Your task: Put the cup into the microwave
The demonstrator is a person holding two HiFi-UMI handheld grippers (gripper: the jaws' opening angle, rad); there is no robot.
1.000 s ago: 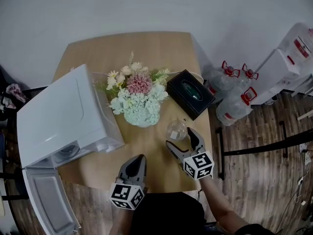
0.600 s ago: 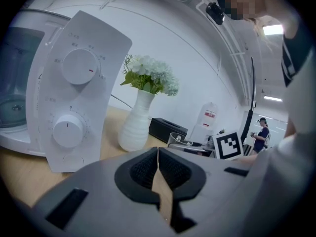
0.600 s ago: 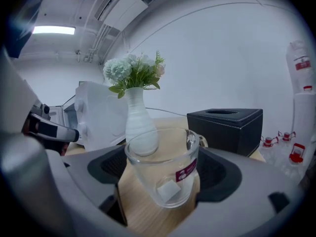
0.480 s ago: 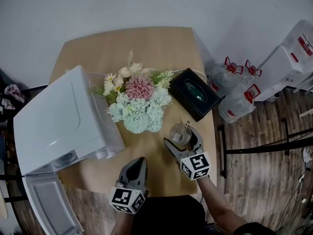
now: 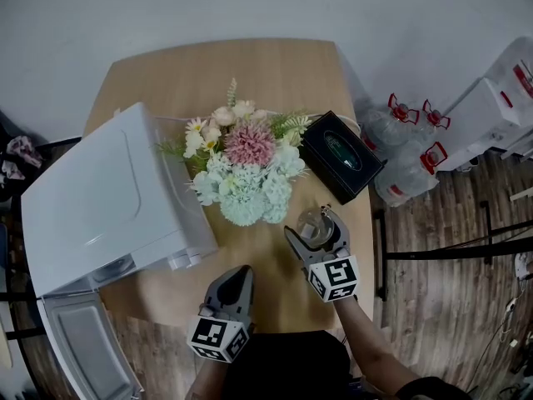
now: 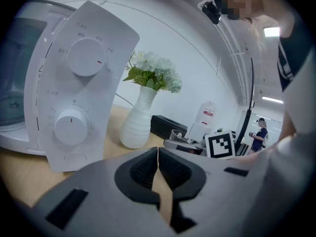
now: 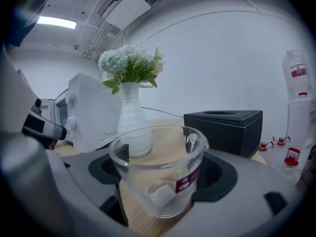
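A clear glass cup [image 5: 313,222] with a red label stands upright on the wooden table [image 5: 250,69], near its right edge. My right gripper [image 5: 316,226] is shut on the cup [image 7: 163,154], one pad against each side. The white microwave [image 5: 108,198] sits at the table's left, with its door [image 5: 79,344] swung open toward me. Near the front edge my left gripper [image 5: 240,273] is shut with nothing in it. In the left gripper view, the microwave's control panel [image 6: 79,83] with two dials stands just ahead and to the left of those jaws.
A white vase of flowers [image 5: 246,173] stands between the microwave and the cup. A black tissue box [image 5: 341,157] lies behind the cup. Large water bottles [image 5: 404,173] and a white dispenser [image 5: 500,98] stand on the floor to the right.
My right gripper moved forward around the cup and shut on it; it was open and short of the cup a second ago. The left gripper stayed put.
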